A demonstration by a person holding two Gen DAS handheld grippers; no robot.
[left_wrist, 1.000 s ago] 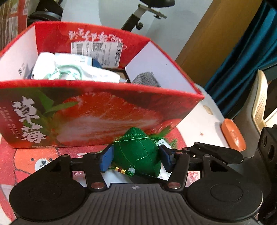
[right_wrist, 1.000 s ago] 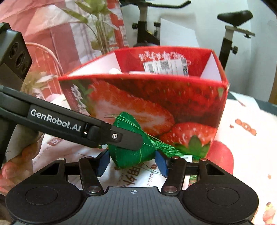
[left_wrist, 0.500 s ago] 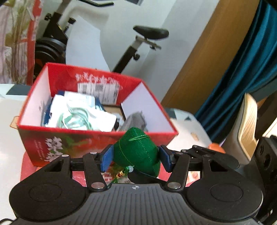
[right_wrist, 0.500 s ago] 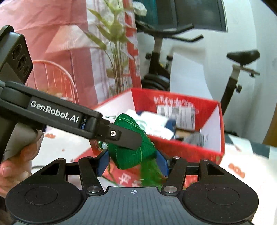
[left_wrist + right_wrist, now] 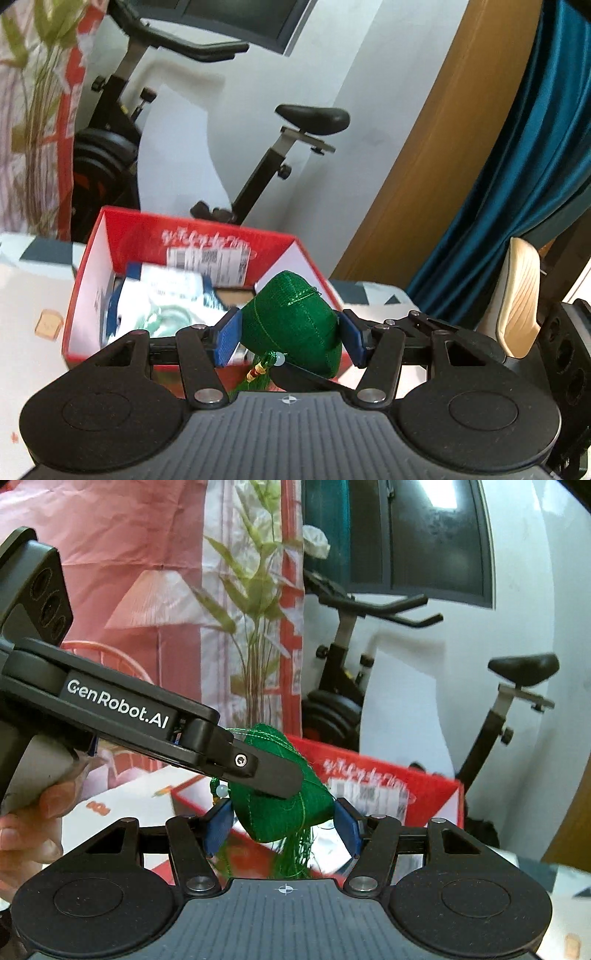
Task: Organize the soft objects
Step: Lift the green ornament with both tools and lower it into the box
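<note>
A green stuffed zongzi-shaped sachet [image 5: 291, 321] with a bead and tassel is held in the air between both grippers. My left gripper [image 5: 290, 338] is shut on it, blue pads against its sides. My right gripper [image 5: 282, 821] is also shut on the sachet [image 5: 280, 812], with the left gripper's finger lying across its top. Below and beyond stands an open red strawberry-print box [image 5: 110, 258] holding white packets [image 5: 162, 295]; it also shows in the right wrist view [image 5: 436, 786].
The box stands on a white table [image 5: 26, 295] with small prints. An exercise bike [image 5: 288, 147] stands behind the table, a blue curtain [image 5: 517, 147] and a cream chair [image 5: 517, 295] to the right. A pink printed hanging [image 5: 147, 590] is at the left.
Both grippers have lifted the sachet from the table in front of the box to above the box's rim. The box now appears lower and further off in both views.
</note>
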